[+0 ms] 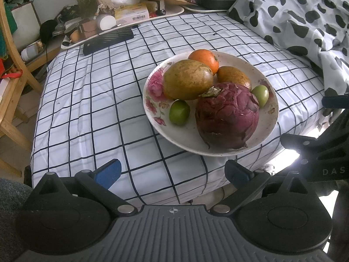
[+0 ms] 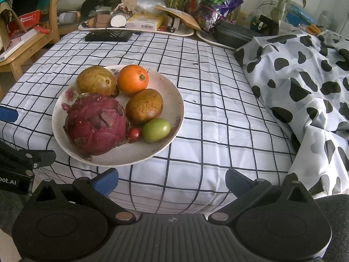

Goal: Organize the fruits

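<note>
I judged the dragon fruit [image 2: 96, 124], scaly and bulky at the plate's [image 2: 176, 100] near rim, heavy; I'd grip across its middle. The mangoes [image 2: 144, 106] looked firm but bruisable, the orange [image 2: 133, 79] smooth, the green fruit [image 2: 156, 130] slick and small. Left gripper [image 1: 172, 173] and right gripper [image 2: 171, 180] were both spread, empty.

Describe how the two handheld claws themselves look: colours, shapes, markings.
Both look alike. The left claw and the right claw each have two black angled fingers tipped with blue pads, joined by silver pivot pins to round black housings beside a ribbed grey centre plate bearing a small crosshair mark. White lettering shows on each claw's side as seen from the other camera. No cables or sleeves are visible.
</note>
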{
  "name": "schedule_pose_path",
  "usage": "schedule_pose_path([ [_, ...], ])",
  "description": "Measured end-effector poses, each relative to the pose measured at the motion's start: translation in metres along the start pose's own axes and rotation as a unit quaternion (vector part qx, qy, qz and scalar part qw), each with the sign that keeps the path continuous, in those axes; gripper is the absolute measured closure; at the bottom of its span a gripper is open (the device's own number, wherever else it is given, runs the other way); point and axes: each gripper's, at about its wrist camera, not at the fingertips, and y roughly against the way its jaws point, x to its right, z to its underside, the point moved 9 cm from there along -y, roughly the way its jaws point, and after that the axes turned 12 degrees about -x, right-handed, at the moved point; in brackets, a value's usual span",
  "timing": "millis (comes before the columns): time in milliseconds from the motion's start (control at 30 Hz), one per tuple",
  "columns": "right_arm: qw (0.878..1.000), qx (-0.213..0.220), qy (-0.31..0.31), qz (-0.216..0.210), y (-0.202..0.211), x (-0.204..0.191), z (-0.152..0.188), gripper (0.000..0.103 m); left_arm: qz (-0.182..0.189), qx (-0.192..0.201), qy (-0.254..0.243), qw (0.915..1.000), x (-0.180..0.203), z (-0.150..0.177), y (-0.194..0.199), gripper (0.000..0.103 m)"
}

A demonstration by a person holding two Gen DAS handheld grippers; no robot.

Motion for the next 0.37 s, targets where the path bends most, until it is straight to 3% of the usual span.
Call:
schedule_pose_path([
  [367,1.0,0.0,0.0,0.0,-0.0006,0.0005,0.0004,0.0,0.007,0.013,-0.002,0.9999,0.0021,0.0007,0.003,0.0],
])
